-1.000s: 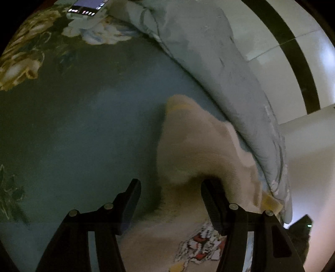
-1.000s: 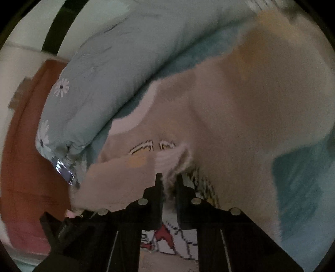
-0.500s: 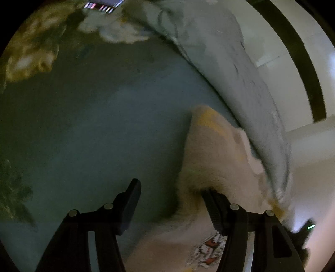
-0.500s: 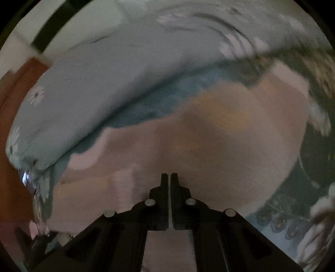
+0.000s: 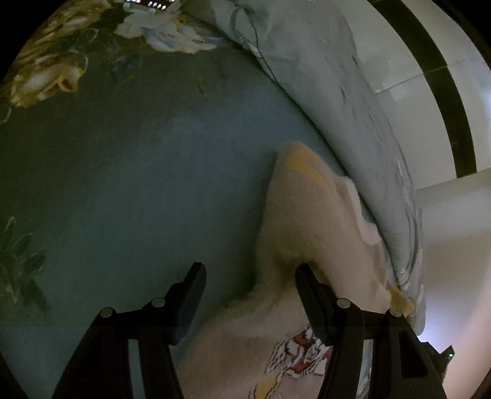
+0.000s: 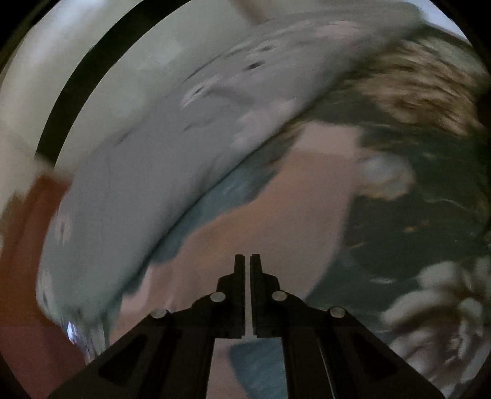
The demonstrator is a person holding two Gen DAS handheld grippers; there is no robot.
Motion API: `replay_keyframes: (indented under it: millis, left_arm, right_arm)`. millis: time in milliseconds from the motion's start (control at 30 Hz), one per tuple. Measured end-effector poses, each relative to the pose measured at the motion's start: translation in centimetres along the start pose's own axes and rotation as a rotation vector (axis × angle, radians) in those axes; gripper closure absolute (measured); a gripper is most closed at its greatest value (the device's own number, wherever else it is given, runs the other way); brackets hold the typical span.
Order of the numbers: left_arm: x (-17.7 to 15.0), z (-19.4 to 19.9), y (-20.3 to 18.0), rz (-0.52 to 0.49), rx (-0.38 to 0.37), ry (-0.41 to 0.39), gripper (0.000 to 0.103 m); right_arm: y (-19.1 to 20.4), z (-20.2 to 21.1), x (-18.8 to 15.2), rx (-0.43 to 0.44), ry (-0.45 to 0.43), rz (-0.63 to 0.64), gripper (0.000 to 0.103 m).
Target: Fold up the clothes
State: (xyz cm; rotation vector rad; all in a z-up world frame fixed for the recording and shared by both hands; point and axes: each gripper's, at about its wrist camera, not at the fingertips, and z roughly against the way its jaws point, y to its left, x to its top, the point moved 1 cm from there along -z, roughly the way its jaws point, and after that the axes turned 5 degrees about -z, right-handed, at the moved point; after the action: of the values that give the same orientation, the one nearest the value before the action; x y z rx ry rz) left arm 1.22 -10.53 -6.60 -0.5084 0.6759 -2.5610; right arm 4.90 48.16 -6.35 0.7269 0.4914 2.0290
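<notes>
A cream fleece garment (image 5: 307, 221) with a yellow cuff and a red-and-white print lies on the blue bedspread (image 5: 138, 184), its sleeve stretching away along the rolled quilt. My left gripper (image 5: 248, 270) is open just above it; the right finger rests against a raised fold of the fleece, the left finger is over bare bedspread. In the blurred right wrist view the garment (image 6: 276, 221) spreads ahead of my right gripper (image 6: 247, 261), whose jaws are shut with nothing between them.
A rolled pale blue quilt (image 5: 353, 107) runs along the bed's far side; it also shows in the right wrist view (image 6: 147, 172). A phone (image 5: 147, 3) lies at the top edge. White wall with a black stripe (image 5: 429, 61) lies beyond. Floral print (image 6: 429, 92) covers the bedspread at right.
My right gripper let go of the fleece fold it pinched and swung away to the right, staying shut. The left gripper shifted slightly; the sleeve now lies further right of it.
</notes>
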Motion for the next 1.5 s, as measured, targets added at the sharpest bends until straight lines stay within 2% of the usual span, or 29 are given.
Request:
replay_keyframes:
  millis: [67,100,133,200,300,400,500,567,600,633,667,733,833,933,1133,1200,1300,1367,1500]
  left_arm:
    - [-0.3,0.8,0.0,-0.01,0.03,-0.018,0.038]
    - [-0.4,1.3,0.2,-0.008,0.045,-0.028,0.038]
    - [-0.4,1.6,0.4,0.0,0.059,-0.039,0.038]
    - [-0.5,2.2,1.3,0.037,0.08,-0.059,0.038]
    - [-0.5,3.2,3.5,0.121,0.108,-0.086,0.038]
    - [-0.6,3.5,5.2,0.19,0.103,-0.083,0.038]
    - [-0.7,3.9,5.7,0.202,0.094,-0.088,0.038]
    - [-0.8,4.3,5.5,0.187,0.078,-0.099,0.038]
    - [-0.8,4.5,5.2,0.175,0.069,-0.102,0.038]
    - [-0.8,4.5,4.9,0.163,0.062,-0.102,0.038]
    - [-0.8,4.6,4.7,0.152,0.059,-0.102,0.038]
    - [-0.9,4.8,4.4,0.135,0.053,-0.102,0.038]
    - [-1.0,4.5,4.0,0.154,0.044,-0.108,0.038]
    - [-1.0,4.0,3.7,0.178,0.033,-0.105,0.038]
    - [-0.9,3.6,3.3,0.176,0.015,-0.1,0.038]
    - [-0.8,3.4,3.2,0.173,0.011,-0.104,0.038]
    - [-0.8,3.3,3.3,0.181,0.004,-0.108,0.038]
    - [-0.7,3.2,3.5,0.194,-0.001,-0.109,0.038]
    - [-0.9,3.2,3.7,0.213,-0.011,-0.105,0.038]
  right_arm:
    - [-2.2,-0.5,0.6,0.0,0.01,-0.101,0.083]
    - [-3.1,-0.8,0.8,0.004,0.018,-0.146,0.073]
    - [-4.0,-1.2,0.8,0.009,0.027,-0.188,0.067]
    - [-5.0,-2.3,0.7,0.02,0.043,-0.257,0.065]
    - [-5.3,-3.5,1.0,0.002,0.035,-0.291,0.064]
    - [-5.2,-4.4,1.8,-0.005,0.025,-0.323,0.064]
    - [-5.0,-4.9,2.3,-0.009,0.004,-0.381,0.063]
    - [-5.0,-5.3,2.5,-0.004,0.004,-0.417,0.064]
    - [-4.9,-5.4,2.6,-0.005,0.008,-0.421,0.07]
    - [-4.7,-5.4,2.7,-0.005,0.01,-0.415,0.085]
    - [-4.2,-5.2,2.8,-0.005,0.012,-0.397,0.091]
    - [-3.3,-4.9,3.1,-0.005,0.014,-0.359,0.093]
    - [-0.7,-3.4,3.4,-0.009,-0.016,-0.253,0.093]
    - [3.8,-1.6,3.0,0.007,-0.062,-0.063,0.094]
    - [14.8,1.3,-2.7,0.115,-0.071,0.358,0.094]
    - [18.4,1.2,-5.1,0.152,-0.049,0.493,0.094]
    - [22.2,0.5,-10.5,0.175,0.0,0.667,0.094]
    - [24.0,-0.7,-14.3,0.154,0.027,0.784,0.094]
    - [24.3,-3.1,-21.3,0.066,0.117,0.933,0.093]
